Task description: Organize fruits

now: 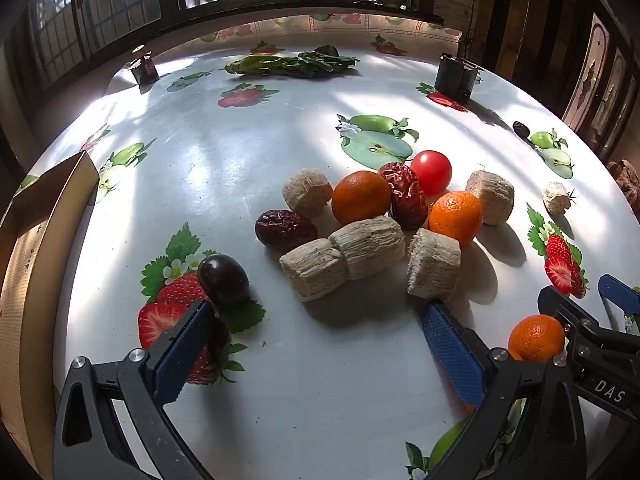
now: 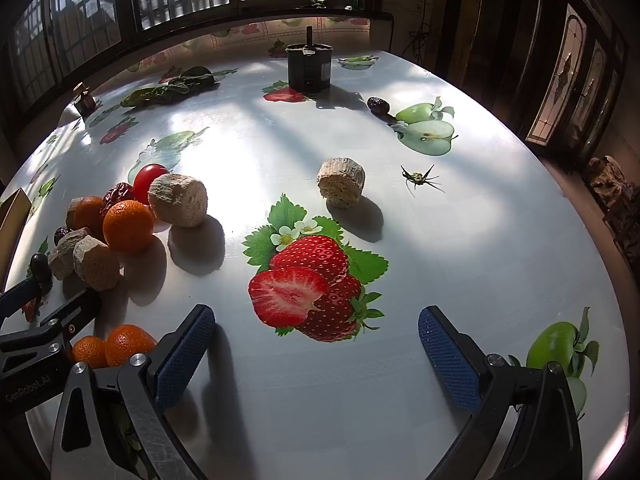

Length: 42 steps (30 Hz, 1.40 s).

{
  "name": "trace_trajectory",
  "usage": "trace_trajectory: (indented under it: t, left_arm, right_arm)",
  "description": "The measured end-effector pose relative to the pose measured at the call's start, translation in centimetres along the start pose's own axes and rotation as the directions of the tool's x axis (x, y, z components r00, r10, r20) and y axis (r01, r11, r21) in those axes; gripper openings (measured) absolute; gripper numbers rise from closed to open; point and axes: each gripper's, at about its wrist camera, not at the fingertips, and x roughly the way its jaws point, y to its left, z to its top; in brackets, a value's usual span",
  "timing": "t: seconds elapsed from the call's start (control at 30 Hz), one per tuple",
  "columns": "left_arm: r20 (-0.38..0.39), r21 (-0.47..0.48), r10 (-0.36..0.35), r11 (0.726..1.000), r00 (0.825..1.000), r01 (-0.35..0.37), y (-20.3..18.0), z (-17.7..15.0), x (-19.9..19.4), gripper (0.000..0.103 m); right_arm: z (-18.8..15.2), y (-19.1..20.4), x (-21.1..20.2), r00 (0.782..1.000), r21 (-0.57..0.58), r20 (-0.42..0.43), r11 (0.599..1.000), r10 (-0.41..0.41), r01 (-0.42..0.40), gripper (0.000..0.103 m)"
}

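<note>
1. The fruit lay mostly in one heap point(image 1: 372, 220) at the table's middle: two oranges point(image 1: 361, 197), a tomato point(image 1: 431, 172), two red dates point(image 1: 404, 195) and several pale cut stalk pieces point(image 1: 368, 247), all touching or just beside one another, apparently gathered there on purpose.
2. A dark plum point(image 1: 223, 279) sat apart at eight o'clock from the heap, just beside the left gripper's point(image 1: 316, 344) left pad.
3. Stragglers remained: a lone stalk piece point(image 2: 341, 182) at twelve o'clock from the right gripper point(image 2: 316, 344), and a dark date point(image 2: 378, 105) farther off at one o'clock. In my judgement these still needed collecting.
4. Small oranges point(image 2: 114, 345) lay between the two tools, at nine o'clock from the right one.
5. Both grippers stood wide apart and empty, low over the table point(image 1: 240, 160), likely ready to reach for a piece.
6. A cardboard box point(image 1: 36, 240) waited at the left edge, at nine o'clock from the heap, probably as the destination.
7. Leafy greens point(image 1: 292, 65) and a black device point(image 1: 456, 74) lay at the far side, out of the way.
</note>
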Motion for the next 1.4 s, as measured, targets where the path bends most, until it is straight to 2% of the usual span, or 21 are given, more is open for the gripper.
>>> trace_trajectory:
  t: [0.47,0.7,0.93,1.1,1.17,1.3,1.4]
  left_arm:
    - [-0.001,0.002,0.0,1.0,1.0,0.0,0.0,0.0,0.0,0.103]
    - [-0.041,0.036,-0.025,0.999,0.999,0.026,0.0,0.0,0.3,0.103]
    - [-0.042,0.072,-0.049,0.996,0.998,0.052,0.2,-0.1,0.0,0.103]
    - [-0.068,0.067,-0.045,0.996,0.997,0.049,0.8,-0.5,-0.7,0.101]
    - [-0.048,0.044,-0.057,0.997,0.997,0.059,1.5,-0.8,-1.7,0.093]
    - [0.054,-0.002,-0.049,0.999,0.997,0.049,3.4,-1.4,-5.6,0.093]
    - [0.135,-0.028,-0.103,0.994,0.986,0.108,5.2,-2.1,-8.9,0.093]
  right_arm:
    - [0.0,0.0,0.0,1.0,0.0,0.0,1.0,0.0,0.0,0.102]
    - [0.0,0.0,-0.1,1.0,-0.011,-0.005,1.0,0.008,-0.008,0.102]
    - [-0.7,0.3,-0.8,0.998,-0.025,-0.056,0.999,0.02,-0.021,0.102]
    - [-0.8,0.2,-0.7,0.999,-0.028,-0.047,0.999,0.025,-0.027,0.102]
    - [-0.9,0.3,-0.8,0.999,-0.025,-0.047,0.999,0.021,-0.022,0.102]
    - [-0.6,0.0,-1.3,0.996,0.03,-0.084,0.999,0.033,-0.03,0.102]
    - [-1.0,-0.5,-4.1,0.995,0.127,-0.005,0.987,0.096,-0.094,0.102]
